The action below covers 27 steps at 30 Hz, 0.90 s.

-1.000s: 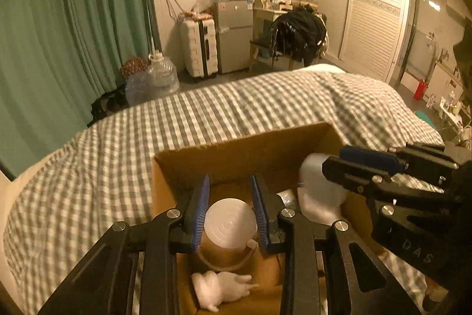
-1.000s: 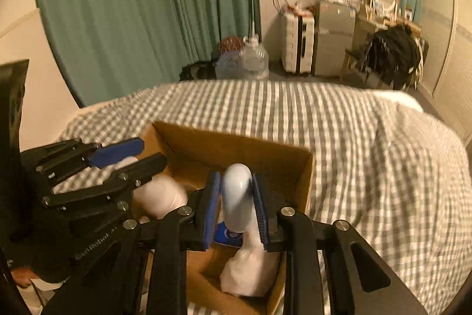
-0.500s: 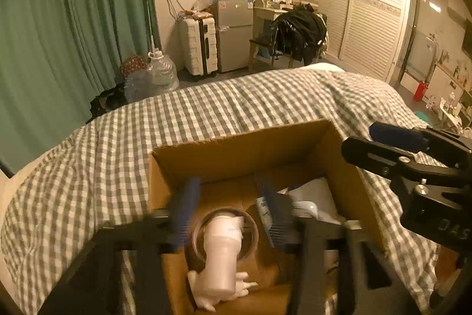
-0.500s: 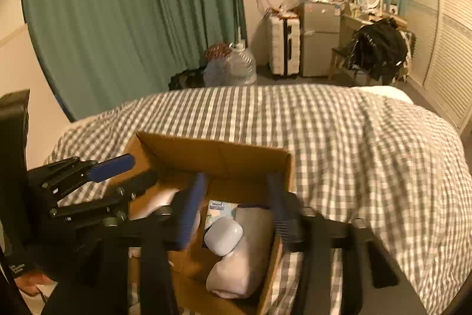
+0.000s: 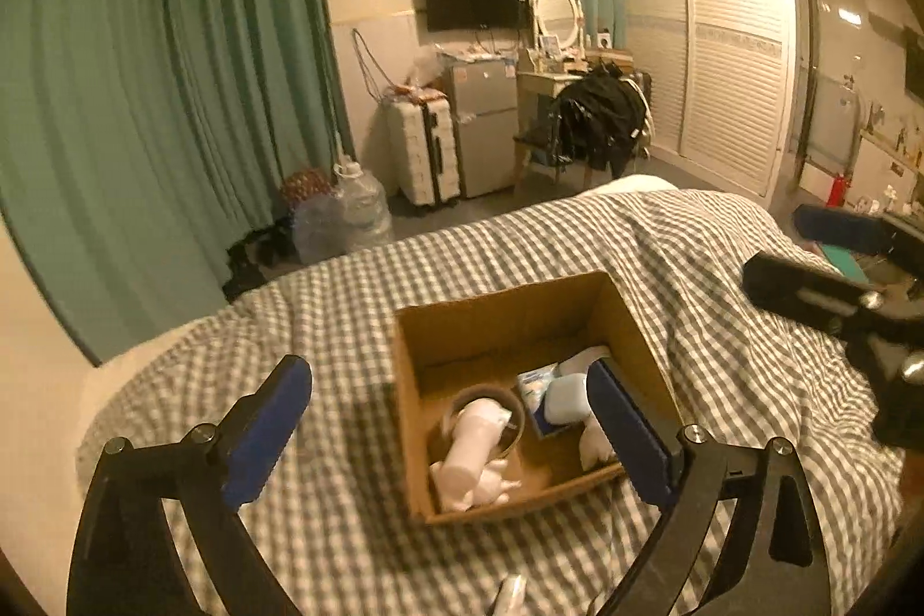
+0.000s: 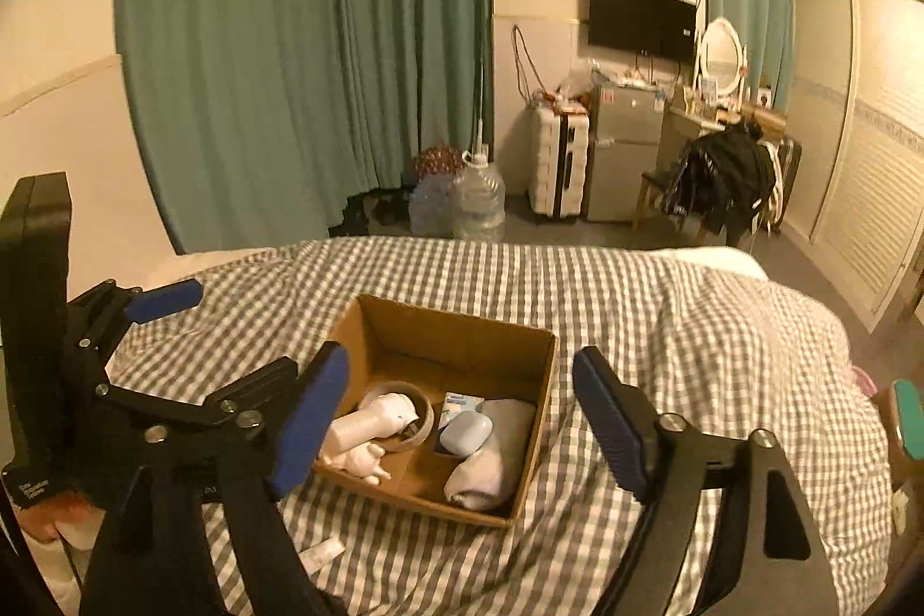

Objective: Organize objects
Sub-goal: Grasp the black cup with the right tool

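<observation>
An open cardboard box (image 5: 502, 313) (image 6: 450, 321) sits on the checked bed. Inside lie a white bottle (image 5: 470, 448) (image 6: 369, 422) across a tape roll (image 5: 514, 411) (image 6: 424, 414), a white toy figure (image 6: 358, 460), a light blue case (image 5: 566, 399) (image 6: 465, 434), a small packet (image 6: 459, 405) and a rolled grey cloth (image 6: 494, 460). My left gripper (image 5: 450, 431) is wide open and empty above the box. My right gripper (image 6: 462, 420) is wide open and empty, pulled back above the box. The left gripper also shows at the left of the right wrist view (image 6: 225, 350).
The checked bedspread (image 6: 664, 327) surrounds the box. A small white item (image 6: 323, 552) lies on the bed near the box's front. Green curtains, water jugs (image 6: 476, 206), a suitcase, a fridge and a chair with black clothes stand beyond the bed.
The left gripper let go of the white bottle and the right gripper let go of the blue case; both now lie in the box. Both grippers opened wide and rose back.
</observation>
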### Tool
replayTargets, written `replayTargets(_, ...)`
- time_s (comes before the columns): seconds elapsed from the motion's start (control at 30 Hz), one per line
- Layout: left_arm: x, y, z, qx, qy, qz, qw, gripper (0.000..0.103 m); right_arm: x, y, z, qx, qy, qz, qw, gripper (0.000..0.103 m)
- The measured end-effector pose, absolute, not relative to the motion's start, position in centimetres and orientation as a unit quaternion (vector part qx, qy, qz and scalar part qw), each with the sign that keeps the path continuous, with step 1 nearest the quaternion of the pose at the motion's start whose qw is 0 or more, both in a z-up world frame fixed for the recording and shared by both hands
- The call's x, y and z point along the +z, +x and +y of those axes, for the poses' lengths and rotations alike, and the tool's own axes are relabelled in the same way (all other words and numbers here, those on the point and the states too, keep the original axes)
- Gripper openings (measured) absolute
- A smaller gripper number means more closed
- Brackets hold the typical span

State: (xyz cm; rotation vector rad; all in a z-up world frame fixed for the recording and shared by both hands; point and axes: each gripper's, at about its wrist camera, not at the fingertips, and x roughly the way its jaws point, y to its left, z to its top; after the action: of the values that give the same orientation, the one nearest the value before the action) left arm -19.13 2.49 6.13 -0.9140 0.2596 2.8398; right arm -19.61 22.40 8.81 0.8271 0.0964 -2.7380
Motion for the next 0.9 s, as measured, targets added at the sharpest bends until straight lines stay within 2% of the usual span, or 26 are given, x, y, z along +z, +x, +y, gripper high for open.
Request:
replayTargets(0.23,8.3,-13.1,1.0,0.954,-0.281,0.085,0.057,0.102,11.8,-13.6,21.8,-0.956,0.254,0.046,0.142,0.089)
replayTargets(0.43,6.5,-9.4,-0.8,0.951,-0.298,0.071,0.043,0.102,11.0,-9.5,20.9,-0.953,0.264,0.061,0.139,0.089)
replayTargets(0.63,0.8,-7.1,-2.3,0.943,-0.330,0.039,0.011,0.102,6.0,-7.3,20.1,-0.946,0.284,0.069,0.139,0.089)
replayTargets(0.9,-7.8,-6.7,-2.7,0.922,-0.384,0.036,-0.036,0.102,-4.8,-9.1,17.5,-0.908,0.380,0.063,0.168,0.089)
